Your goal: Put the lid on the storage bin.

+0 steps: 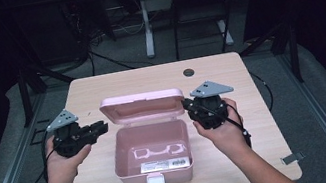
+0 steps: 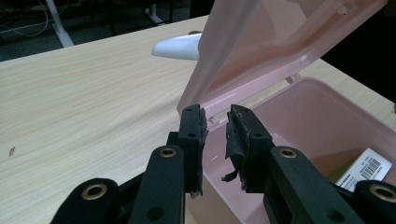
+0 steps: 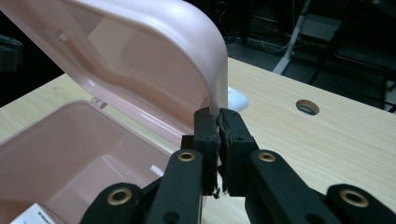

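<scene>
My right gripper (image 3: 218, 122) pinches the edge of the raised lid (image 3: 154, 56) of the pink box (image 1: 151, 149), which sits open between my two grippers. My left gripper (image 2: 215, 120) stands narrowly open just beside the lid's other edge, clasping nothing.

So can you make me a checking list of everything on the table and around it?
Surface: wooden table, light, with a round hole near the far edge.
Job's things: pink box, open; its lid stands up at the back; a labelled packet lies inside.
Clutter: nothing seen.
Grippers: left gripper slightly open beside the lid's corner, gripping nothing; right gripper pinched shut on the lid's edge.
Cables: black ones trail from both grippers; more lie on the floor behind.
Surroundings: dark room, another table's white legs, metal clip at the table's near right corner.
</scene>
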The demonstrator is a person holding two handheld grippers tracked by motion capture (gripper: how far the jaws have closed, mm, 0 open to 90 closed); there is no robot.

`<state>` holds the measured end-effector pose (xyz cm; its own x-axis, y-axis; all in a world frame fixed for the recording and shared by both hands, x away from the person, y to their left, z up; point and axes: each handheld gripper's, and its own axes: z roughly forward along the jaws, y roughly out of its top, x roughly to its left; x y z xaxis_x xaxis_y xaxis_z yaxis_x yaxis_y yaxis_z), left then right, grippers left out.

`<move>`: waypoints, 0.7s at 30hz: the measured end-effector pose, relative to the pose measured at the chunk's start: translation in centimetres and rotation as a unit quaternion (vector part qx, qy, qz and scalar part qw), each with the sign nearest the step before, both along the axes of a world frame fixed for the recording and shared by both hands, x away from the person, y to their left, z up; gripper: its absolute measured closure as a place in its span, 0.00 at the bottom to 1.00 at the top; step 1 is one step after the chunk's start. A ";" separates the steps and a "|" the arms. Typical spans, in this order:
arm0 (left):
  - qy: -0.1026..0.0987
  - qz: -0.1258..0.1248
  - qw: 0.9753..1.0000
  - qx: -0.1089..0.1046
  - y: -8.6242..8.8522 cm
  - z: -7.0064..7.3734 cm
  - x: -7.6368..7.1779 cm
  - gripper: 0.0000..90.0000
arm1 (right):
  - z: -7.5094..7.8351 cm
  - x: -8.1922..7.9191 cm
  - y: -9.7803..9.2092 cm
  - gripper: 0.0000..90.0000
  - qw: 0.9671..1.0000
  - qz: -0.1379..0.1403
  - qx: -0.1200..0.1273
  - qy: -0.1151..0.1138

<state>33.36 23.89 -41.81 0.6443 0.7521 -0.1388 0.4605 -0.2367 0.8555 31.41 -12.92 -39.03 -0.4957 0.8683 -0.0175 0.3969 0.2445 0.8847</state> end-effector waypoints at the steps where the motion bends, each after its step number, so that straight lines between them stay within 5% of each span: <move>1: -0.001 0.001 1.000 -0.001 0.0 0.0 0.0 0.83 | 0.0 -0.1 0.0 0.96 1.000 0.000 0.001 0.000; 21: -0.022 -0.005 1.000 0.003 -0.4 1.4 -1.3 0.81 | -0.9 -1.5 -0.4 0.93 1.000 0.009 0.024 0.001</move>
<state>32.03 23.54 -40.44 0.6576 0.7460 -0.1053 0.4202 -0.2473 0.8731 29.92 -13.32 -39.96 -0.5115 0.8589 0.0240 0.3939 0.2095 0.8950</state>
